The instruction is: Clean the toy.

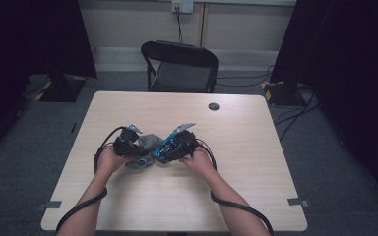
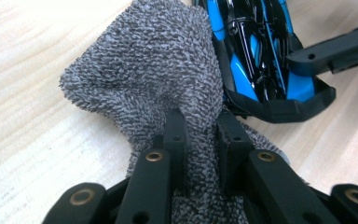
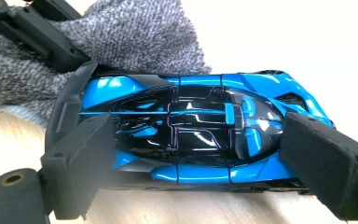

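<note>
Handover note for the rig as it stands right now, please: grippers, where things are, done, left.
Left gripper: shut on the grey cloth, bunched between its jaws.
Right gripper: shut on the blue toy car, pads at nose and tail.
Both sit mid-table; cloth touches the car's rear end.
Done: both things gripped and brought together.
Left: probably wiping the car with the cloth; how much is wiped I can't tell.

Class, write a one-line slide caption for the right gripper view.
Right hand-held gripper clamps a blue-and-black toy car lengthwise on the table, grey cloth bunched behind it.
</note>
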